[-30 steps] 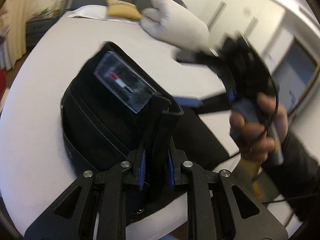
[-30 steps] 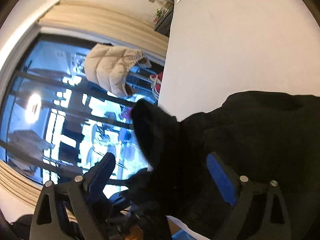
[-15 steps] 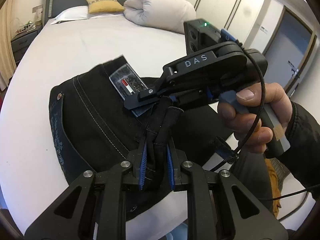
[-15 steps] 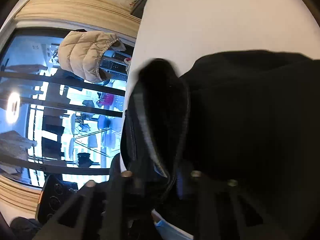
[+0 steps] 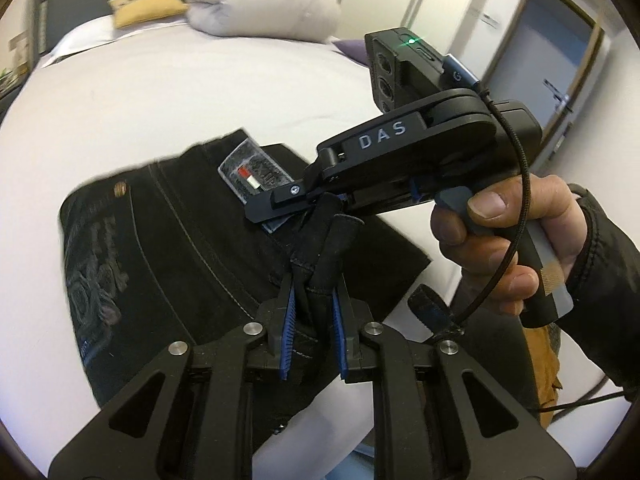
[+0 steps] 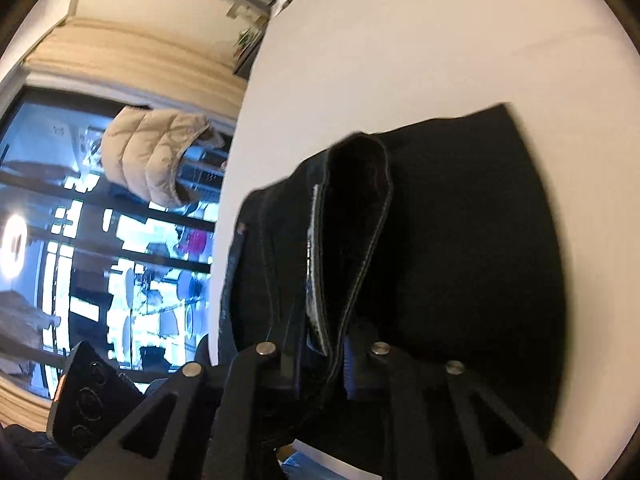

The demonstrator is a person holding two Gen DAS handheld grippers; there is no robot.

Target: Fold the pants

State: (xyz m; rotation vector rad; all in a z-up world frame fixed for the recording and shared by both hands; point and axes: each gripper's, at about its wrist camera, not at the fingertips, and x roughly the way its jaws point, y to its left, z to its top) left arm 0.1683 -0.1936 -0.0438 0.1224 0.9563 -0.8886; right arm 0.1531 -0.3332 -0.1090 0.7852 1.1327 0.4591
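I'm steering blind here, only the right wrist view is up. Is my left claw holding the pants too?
Observer: Yes, the left claw is shut on a fold of the black pants.
Operator: Where is my right claw relative to it?
Observer: The right claw sits just beyond the left one, over the same raised fold.
Operator: Anything else on the bed?
Observer: A rolled white duvet and a yellow pillow lie at the far end of the bed.

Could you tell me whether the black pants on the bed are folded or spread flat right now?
Partly folded: the pants lie doubled on the bed, one edge pinched up by the left claw.
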